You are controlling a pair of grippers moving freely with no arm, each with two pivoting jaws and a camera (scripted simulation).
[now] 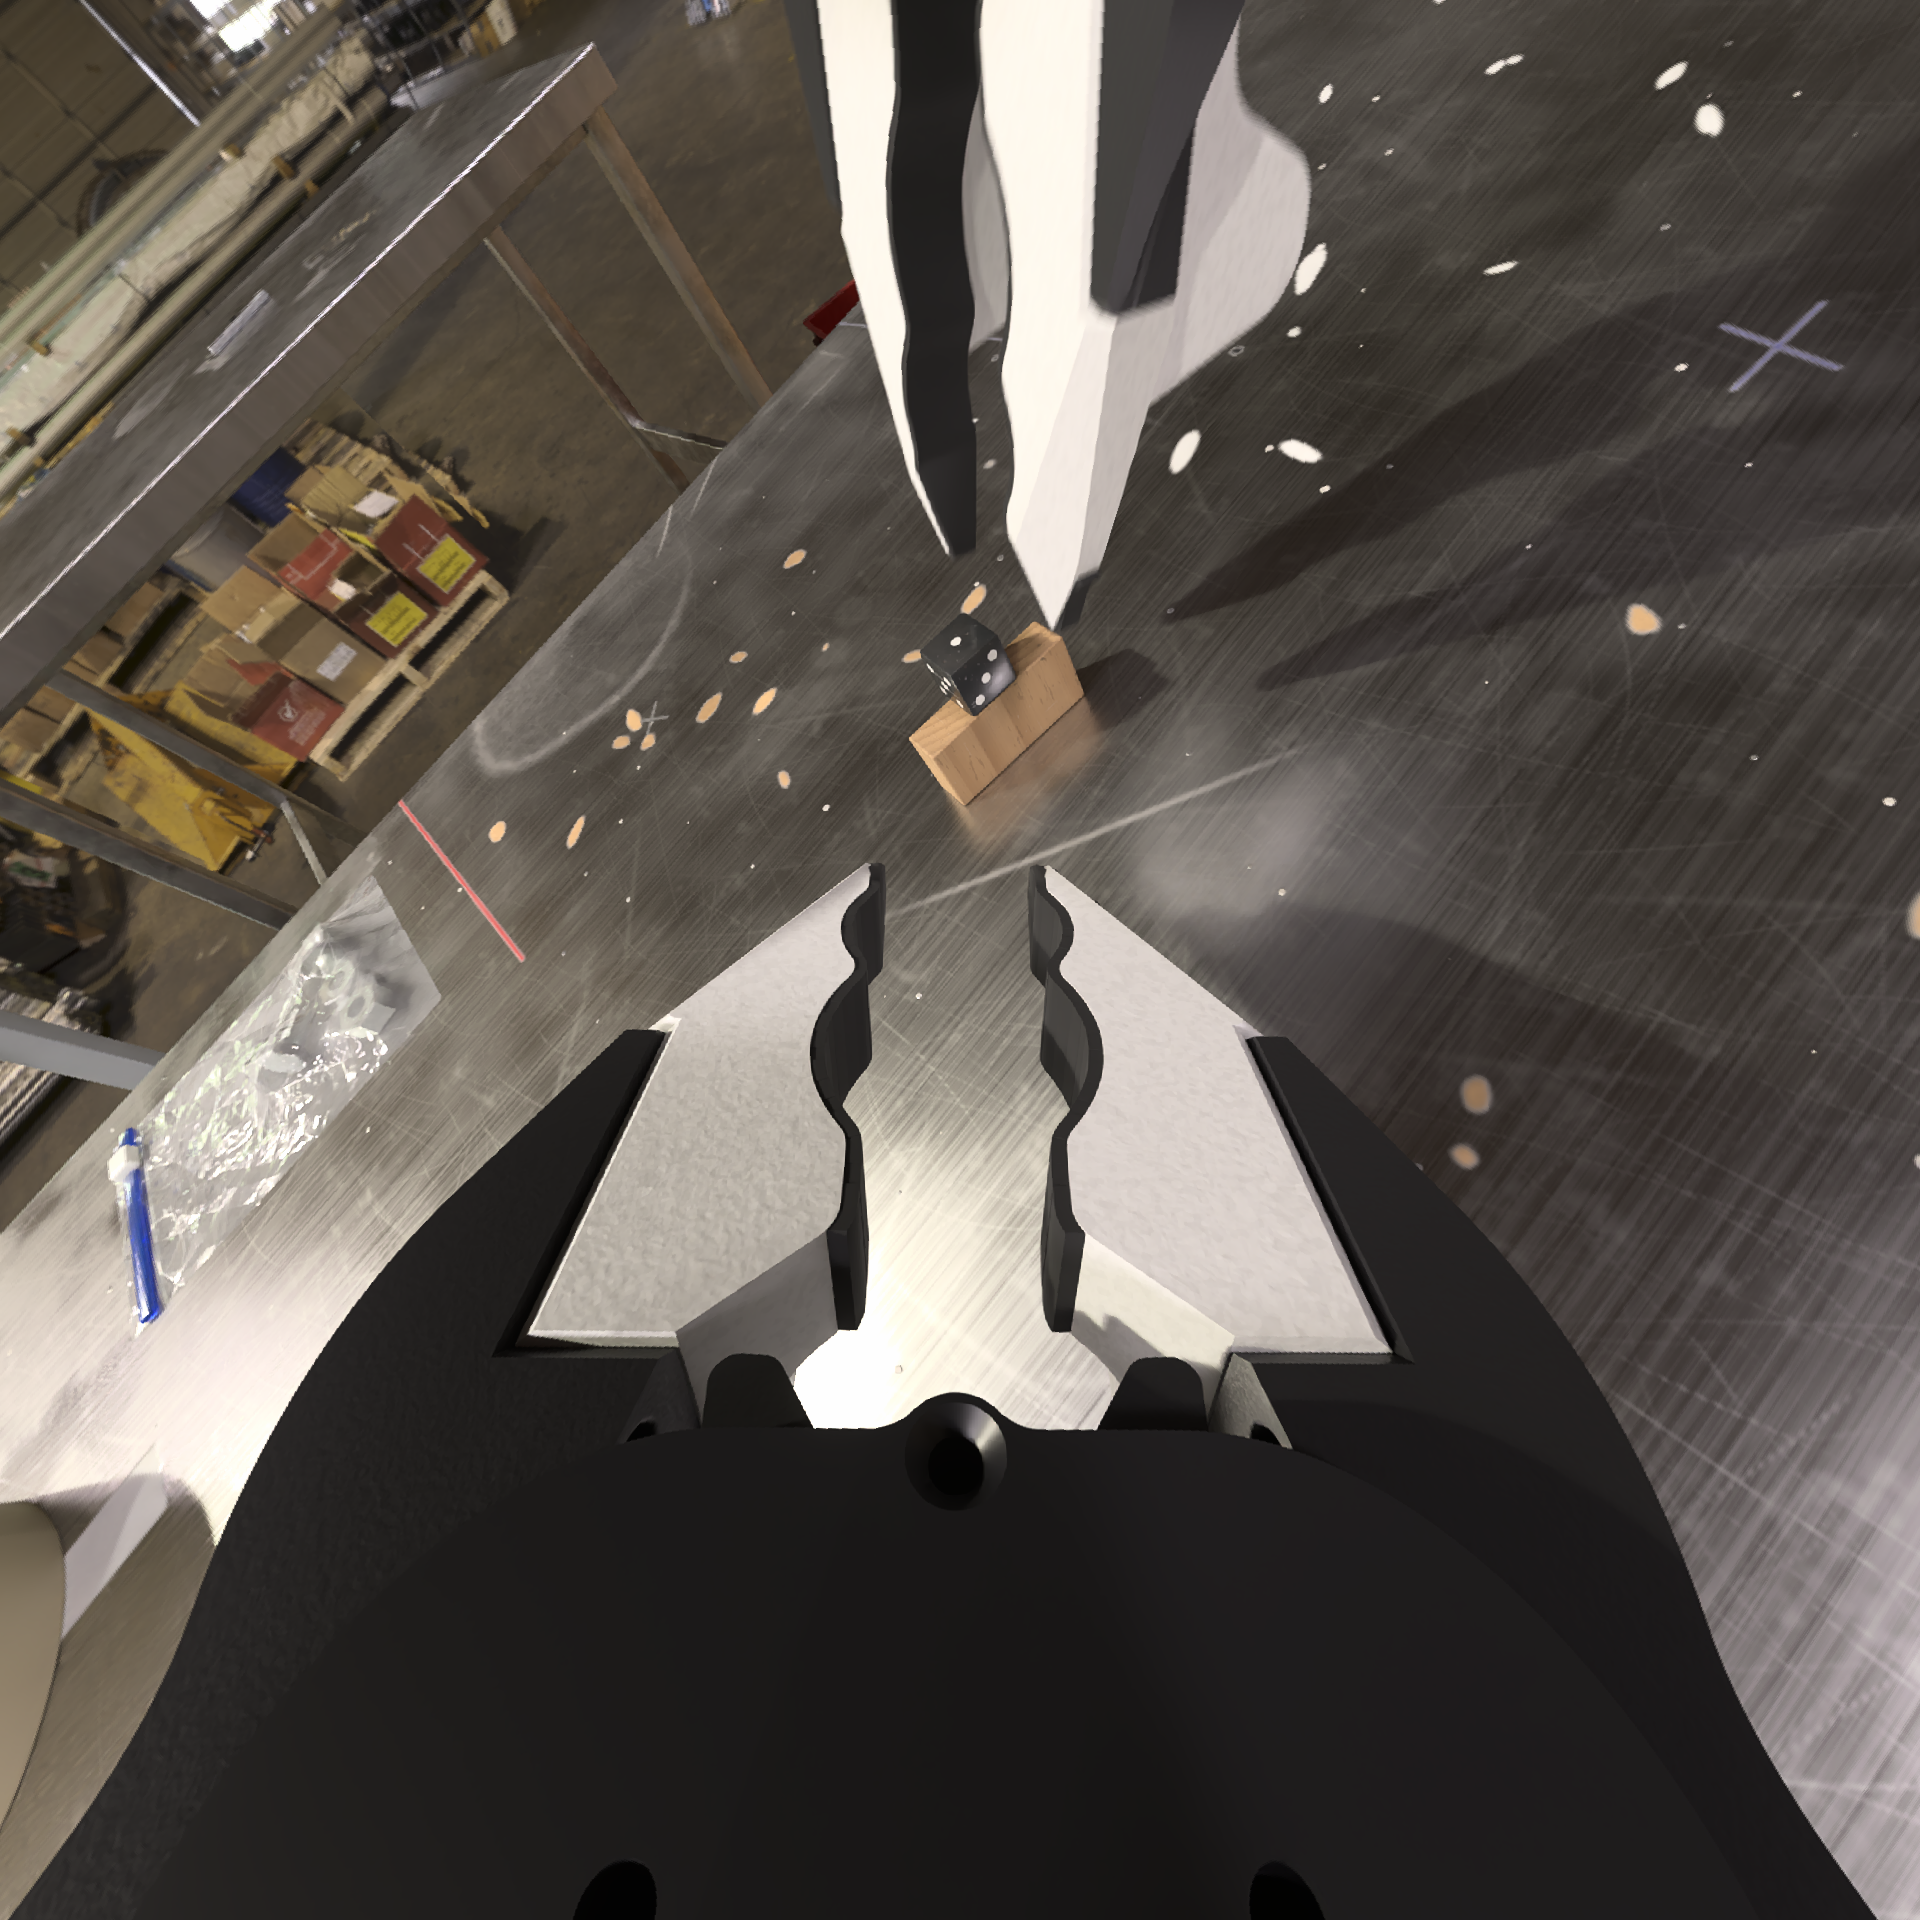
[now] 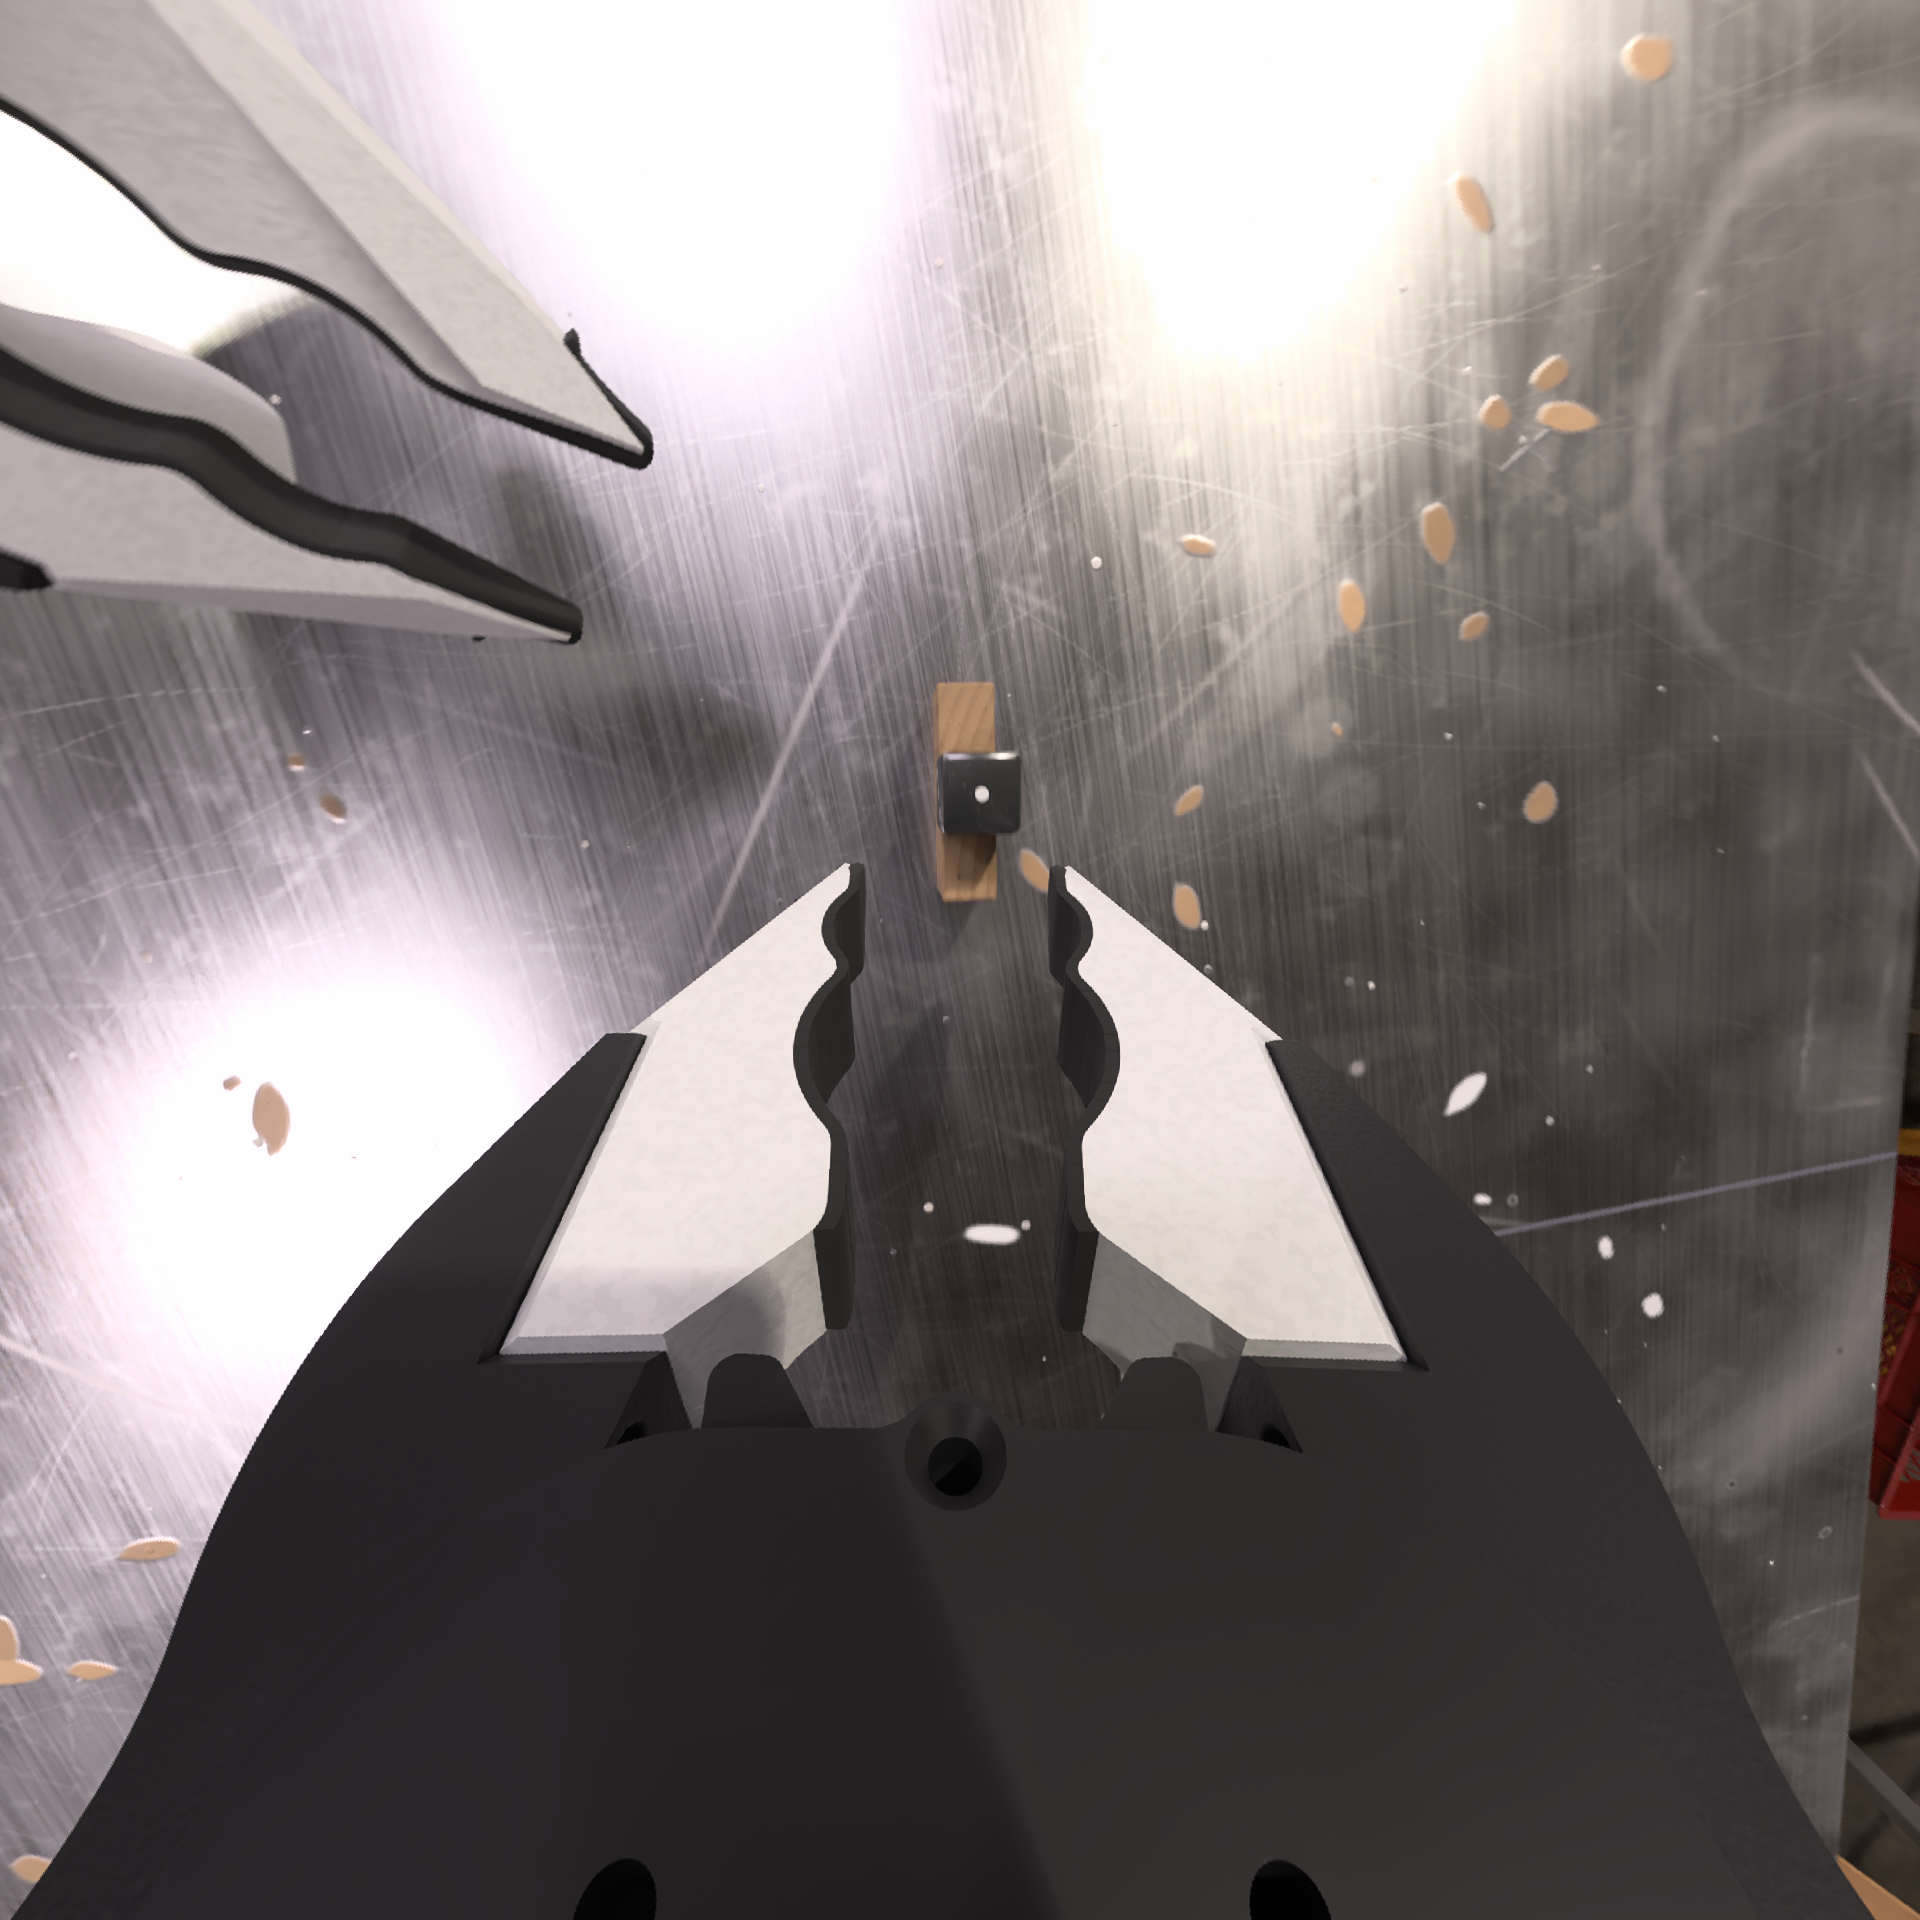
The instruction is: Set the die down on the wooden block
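Observation:
A black die with white pips rests on top of a small wooden block on the scratched metal table. My left gripper is open and empty, some way short of the block. My right gripper hangs above the block, pointing down, open and clear of the die. In the right wrist view I look straight down on the die sitting across the block, with the right gripper open and empty above them. The left gripper shows at the upper left.
A clear plastic bag and a blue and white tube lie near the table's left edge. Beyond that edge stand a second metal table and stacked boxes. A red crate sits off the right edge.

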